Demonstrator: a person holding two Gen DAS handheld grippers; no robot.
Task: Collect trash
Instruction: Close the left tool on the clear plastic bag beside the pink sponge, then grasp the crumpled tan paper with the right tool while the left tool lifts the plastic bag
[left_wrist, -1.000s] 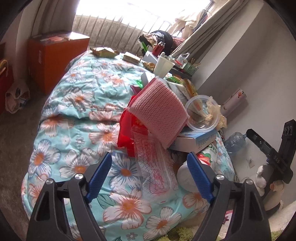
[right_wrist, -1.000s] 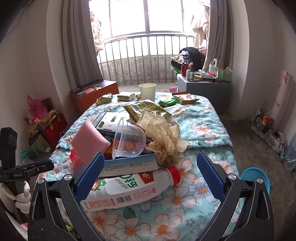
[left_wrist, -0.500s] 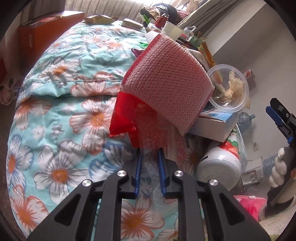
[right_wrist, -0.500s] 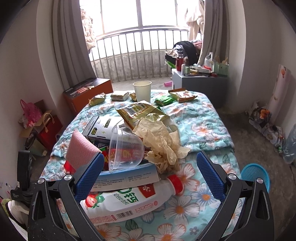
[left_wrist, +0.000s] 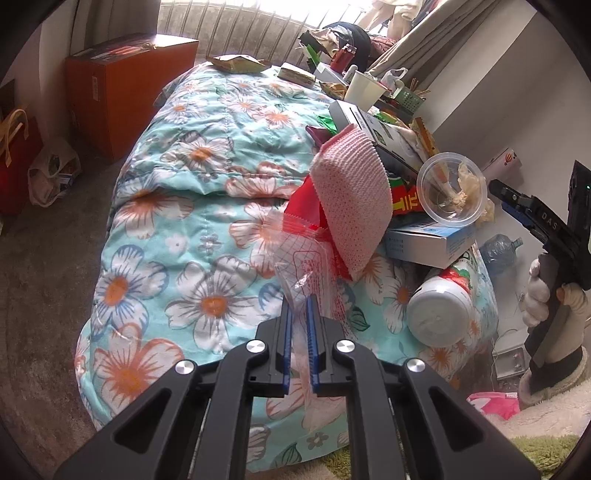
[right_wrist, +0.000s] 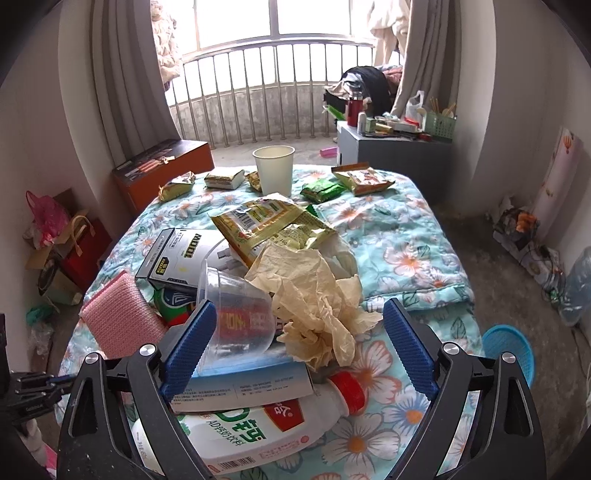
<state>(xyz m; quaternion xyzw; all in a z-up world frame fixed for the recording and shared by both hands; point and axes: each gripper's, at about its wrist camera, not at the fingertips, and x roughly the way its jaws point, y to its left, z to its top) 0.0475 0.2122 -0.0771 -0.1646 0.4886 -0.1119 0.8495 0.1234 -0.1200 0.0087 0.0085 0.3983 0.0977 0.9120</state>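
A heap of trash lies on the flowered quilt (left_wrist: 184, 221). My left gripper (left_wrist: 298, 304) has its jaws closing, pads pressed on a clear plastic wrapper with red print (left_wrist: 306, 258) that hangs from under a pink cloth (left_wrist: 351, 199). My right gripper (right_wrist: 299, 314) is wide, jaws closing slightly and touching nothing. A clear plastic cup (right_wrist: 236, 317) and crumpled tan paper (right_wrist: 314, 295) lie between its fingers. Beneath them are a blue-white box (right_wrist: 251, 384) and a milk bottle with a red cap (right_wrist: 258, 432).
Further back on the bed are a yellow-green snack bag (right_wrist: 269, 229), a white box (right_wrist: 177, 258), a paper cup (right_wrist: 273, 170) and small packets. An orange box (left_wrist: 122, 88) stands left of the bed. A blue basket (right_wrist: 509, 350) sits on the floor at right.
My left gripper shut on the clear wrapper and then drew back a little with it. My right gripper came closer to the pile and its jaws narrowed slightly.
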